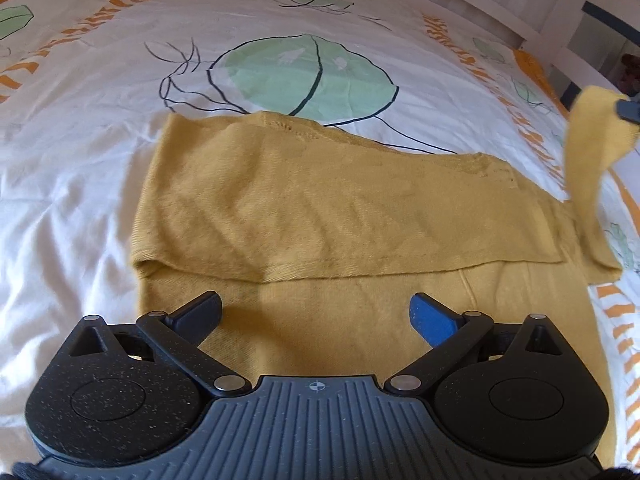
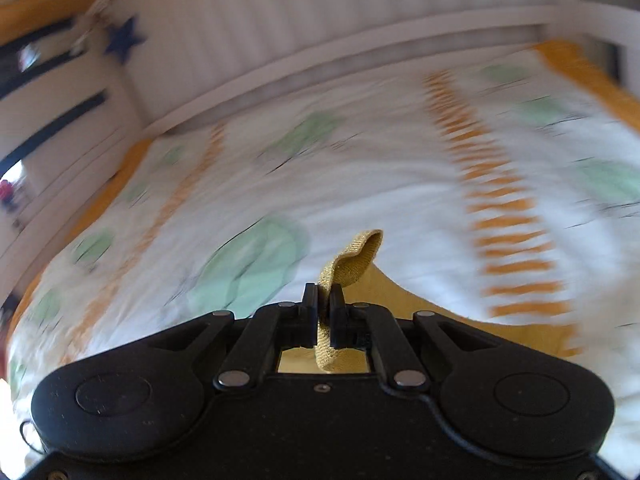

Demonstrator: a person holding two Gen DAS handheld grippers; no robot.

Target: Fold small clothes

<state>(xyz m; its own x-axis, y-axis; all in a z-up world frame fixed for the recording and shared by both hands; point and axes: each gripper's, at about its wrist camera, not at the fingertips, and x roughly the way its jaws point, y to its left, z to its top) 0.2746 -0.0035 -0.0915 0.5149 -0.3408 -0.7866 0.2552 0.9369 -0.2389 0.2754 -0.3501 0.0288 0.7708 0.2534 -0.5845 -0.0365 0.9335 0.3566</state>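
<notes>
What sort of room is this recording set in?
Probably a child's bedroom: a white duvet cover with green and orange prints spreads beneath the mustard knitted garment, with a white slatted bed frame and a blue star behind.

Your left wrist view is bright and mostly crisp under soft daylight, with gentle shadows in the bedsheet [image 1: 80, 208] wrinkles. Fisheye bends the edges hard. The lifted sleeve [image 1: 588, 168] at far right is smeared. Your right wrist view is heavily motion-blurred; the bedding's pattern streaks. Only the right gripper [image 2: 323, 300] and its pinched cloth stay sharp.
</notes>
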